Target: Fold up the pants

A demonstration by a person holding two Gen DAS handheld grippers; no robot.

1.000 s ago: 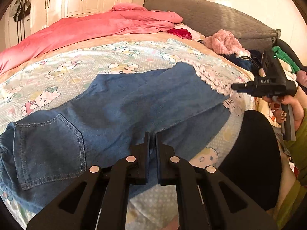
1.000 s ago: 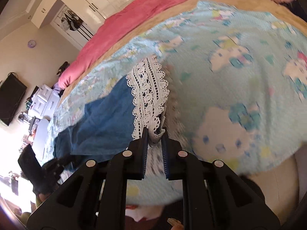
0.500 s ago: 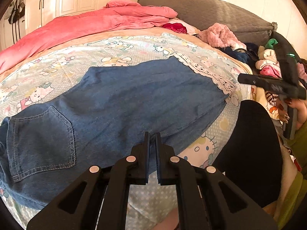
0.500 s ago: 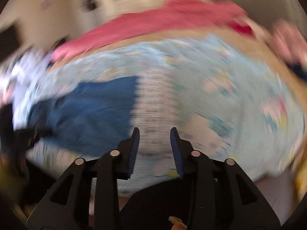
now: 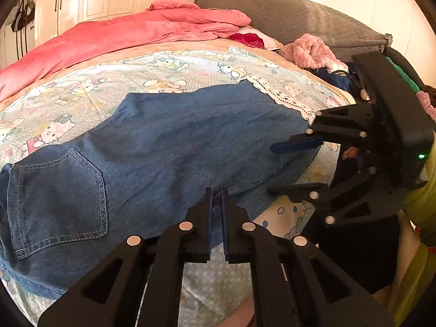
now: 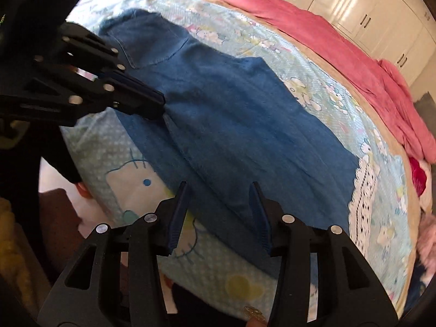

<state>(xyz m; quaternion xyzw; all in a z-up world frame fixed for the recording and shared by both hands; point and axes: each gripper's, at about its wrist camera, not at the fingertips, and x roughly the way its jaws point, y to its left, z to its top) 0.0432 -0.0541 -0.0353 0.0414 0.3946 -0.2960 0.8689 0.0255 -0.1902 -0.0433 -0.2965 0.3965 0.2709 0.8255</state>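
Left wrist view: left gripper (image 5: 216,204) clamped on the jeans (image 5: 163,147) edge, right gripper (image 6: 218,212) opening, nothing pinched.

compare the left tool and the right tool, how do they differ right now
The left tool has its jaws shut at the near edge of the jeans; whether it pinches the denim cannot be told. The right tool has its jaws apart and opening, with nothing gripped. The left sits toward the pocket end, the right nearer the lace hem. Both are black with blue pads and point down at the bed.
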